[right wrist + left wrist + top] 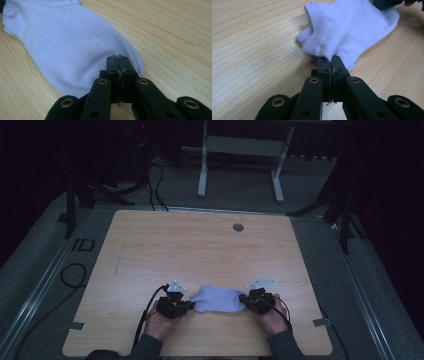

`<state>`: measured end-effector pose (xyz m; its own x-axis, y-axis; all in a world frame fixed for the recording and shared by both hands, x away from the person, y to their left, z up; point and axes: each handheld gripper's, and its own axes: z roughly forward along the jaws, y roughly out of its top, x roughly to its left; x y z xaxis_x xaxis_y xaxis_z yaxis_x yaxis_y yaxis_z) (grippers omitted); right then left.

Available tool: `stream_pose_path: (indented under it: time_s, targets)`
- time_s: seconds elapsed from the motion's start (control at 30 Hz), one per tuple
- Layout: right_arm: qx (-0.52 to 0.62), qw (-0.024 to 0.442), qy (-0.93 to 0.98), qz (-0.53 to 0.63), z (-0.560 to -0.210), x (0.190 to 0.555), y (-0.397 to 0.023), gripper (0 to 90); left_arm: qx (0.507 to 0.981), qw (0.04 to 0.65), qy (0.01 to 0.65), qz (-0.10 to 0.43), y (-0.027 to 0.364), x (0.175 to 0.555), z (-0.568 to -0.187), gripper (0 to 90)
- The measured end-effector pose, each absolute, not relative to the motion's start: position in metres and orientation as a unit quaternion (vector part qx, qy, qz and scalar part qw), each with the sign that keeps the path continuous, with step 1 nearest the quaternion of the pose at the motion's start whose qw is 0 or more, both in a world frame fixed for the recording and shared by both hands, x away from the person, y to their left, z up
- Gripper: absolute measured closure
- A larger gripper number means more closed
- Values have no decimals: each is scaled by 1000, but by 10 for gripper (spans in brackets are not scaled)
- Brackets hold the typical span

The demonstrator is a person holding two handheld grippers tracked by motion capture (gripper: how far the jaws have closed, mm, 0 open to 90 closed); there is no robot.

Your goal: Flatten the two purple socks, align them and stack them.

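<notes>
A white sock (218, 299) lies flat on the wooden table (200, 245) near its front edge, stretched between both hands. My left gripper (189, 305) is shut on the sock's cuff end (319, 47), the jaws pressed together with fabric pinched between them (331, 60). At the other side my right gripper (244, 302) is shut on the sock's toe end (75, 47), its jaws closed tight on the edge of the cloth (119, 60). The far gripper's dark body (387, 3) peeks in at the top right of the left gripper view.
A round grey cable port (238, 227) sits in the tabletop near the back edge. Cables (70, 275) run over the grey floor at the left. A white desk frame (240, 150) stands behind the table. Dark stand legs (345, 220) flank the back corners.
</notes>
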<state>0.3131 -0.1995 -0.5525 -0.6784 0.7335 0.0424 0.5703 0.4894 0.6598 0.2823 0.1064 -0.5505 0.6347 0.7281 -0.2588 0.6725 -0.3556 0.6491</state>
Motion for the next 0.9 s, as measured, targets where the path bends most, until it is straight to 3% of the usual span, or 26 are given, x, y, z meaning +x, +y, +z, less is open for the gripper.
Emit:
stream_pose_path:
  time_s: [0.2,0.47,0.9]
  targets:
    - [382,124,853,332,-553,313,-200,879,825,364,429,52,109,282,-550,836]
    - [384,122,852,334,-553,313,-201,877,818,371,435,64,114,285,-546,695]
    - [385,131,850,335,-552,312,-200,844,805,388,441,88,126,289,-540,623]
